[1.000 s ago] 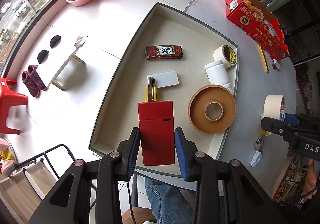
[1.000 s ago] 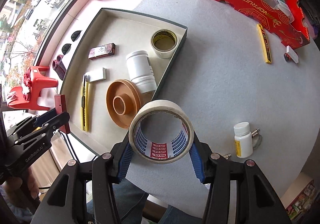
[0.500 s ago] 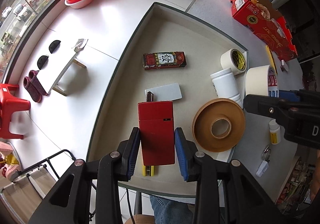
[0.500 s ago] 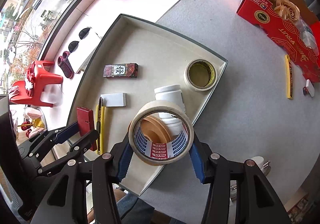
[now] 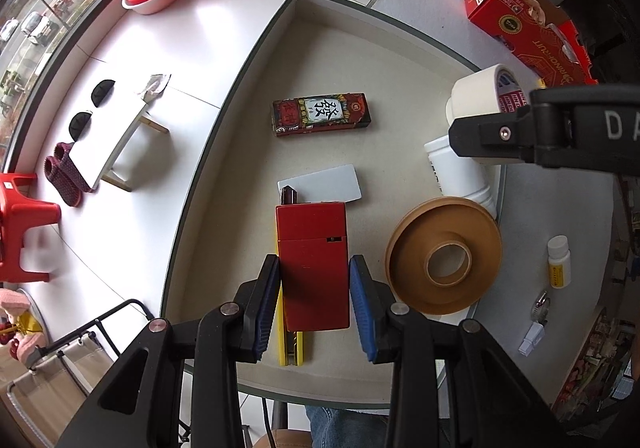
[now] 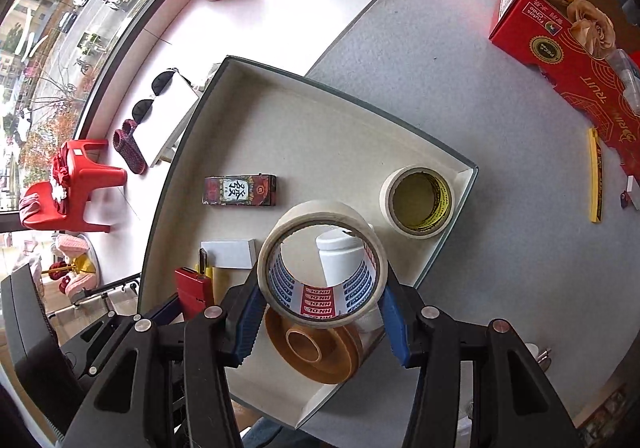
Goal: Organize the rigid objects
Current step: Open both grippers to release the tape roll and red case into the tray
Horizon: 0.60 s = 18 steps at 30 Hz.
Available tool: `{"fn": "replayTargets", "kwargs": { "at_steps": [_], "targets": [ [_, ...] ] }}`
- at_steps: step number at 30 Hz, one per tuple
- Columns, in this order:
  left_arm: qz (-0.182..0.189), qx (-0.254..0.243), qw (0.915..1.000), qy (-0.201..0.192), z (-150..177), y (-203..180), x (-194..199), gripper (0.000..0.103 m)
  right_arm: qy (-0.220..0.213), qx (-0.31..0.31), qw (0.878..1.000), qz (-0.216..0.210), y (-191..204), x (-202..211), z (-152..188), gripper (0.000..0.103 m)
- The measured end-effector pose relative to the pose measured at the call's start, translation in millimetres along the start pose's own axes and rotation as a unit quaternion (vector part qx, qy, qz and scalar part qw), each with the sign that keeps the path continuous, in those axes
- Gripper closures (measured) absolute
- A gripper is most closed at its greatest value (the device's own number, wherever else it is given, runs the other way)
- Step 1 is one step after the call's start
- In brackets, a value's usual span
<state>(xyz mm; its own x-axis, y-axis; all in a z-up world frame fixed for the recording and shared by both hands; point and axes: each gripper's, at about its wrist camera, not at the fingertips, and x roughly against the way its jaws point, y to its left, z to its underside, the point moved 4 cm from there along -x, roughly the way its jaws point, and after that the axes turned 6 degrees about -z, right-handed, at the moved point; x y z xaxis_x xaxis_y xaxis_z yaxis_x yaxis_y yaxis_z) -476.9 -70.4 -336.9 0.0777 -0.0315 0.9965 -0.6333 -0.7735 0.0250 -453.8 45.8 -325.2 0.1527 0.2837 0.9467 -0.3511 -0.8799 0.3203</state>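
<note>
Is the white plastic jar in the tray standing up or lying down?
Lying down: the white jar rests on its side in the tray.

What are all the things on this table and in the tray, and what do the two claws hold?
tray: 1, beige, on table
red box: 1, held over tray
masking tape roll: 1, cream, held over tray
brown tape roll: 1, in tray
white jar: 1, in tray
patterned box: 1, dark red, in tray
white card: 1, in tray
yellow knife: 1, in tray
small bottle: 1, white, on table
left gripper: fingers on red box
right gripper: fingers on masking tape roll
</note>
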Motion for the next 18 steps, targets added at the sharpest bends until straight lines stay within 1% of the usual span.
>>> {"fn": "replayTargets", "kwargs": {
  "at_steps": [7, 13, 14, 15, 16, 17, 18],
  "targets": [
    [-0.006, -0.003, 0.9999, 0.008, -2.9, -1.7, -8.6, 0.065, 0.016, 0.004, 1.0, 0.009, 3.5, -15.9, -5.9, 0.05],
    [-0.011, -0.005, 0.9998, 0.014, -3.0, -3.0, -13.1, 0.064, 0.018, 0.008, 1.0, 0.015, 5.9, -22.8, -12.1, 0.05],
    [-0.012, -0.006, 0.9998, 0.016, -2.9, -2.9, -14.0, 0.058, 0.019, 0.01, 1.0, 0.015, 6.7, -23.2, -13.0, 0.049],
    [-0.014, -0.005, 0.9998, 0.016, -3.1, -2.6, -14.1, 0.052, 0.02, 0.011, 1.0, 0.015, 6.8, -23.3, -13.3, 0.046],
    [-0.018, -0.003, 0.9997, 0.014, -3.5, -2.1, -13.6, 0.035, 0.023, 0.014, 1.0, 0.013, 6.1, -22.6, -13.4, 0.039],
    [-0.025, -0.002, 0.9996, 0.009, -3.9, -1.1, -12.3, 0.022, 0.022, 0.015, 1.0, 0.011, 6.8, -21.8, -13.6, 0.019],
    [-0.031, 0.0, 0.9995, 0.003, -4.5, 0.0, -10.6, 0.021, 0.014, 0.016, 1.0, 0.012, 6.7, -18.9, -13.7, 0.011]
  ]
}}
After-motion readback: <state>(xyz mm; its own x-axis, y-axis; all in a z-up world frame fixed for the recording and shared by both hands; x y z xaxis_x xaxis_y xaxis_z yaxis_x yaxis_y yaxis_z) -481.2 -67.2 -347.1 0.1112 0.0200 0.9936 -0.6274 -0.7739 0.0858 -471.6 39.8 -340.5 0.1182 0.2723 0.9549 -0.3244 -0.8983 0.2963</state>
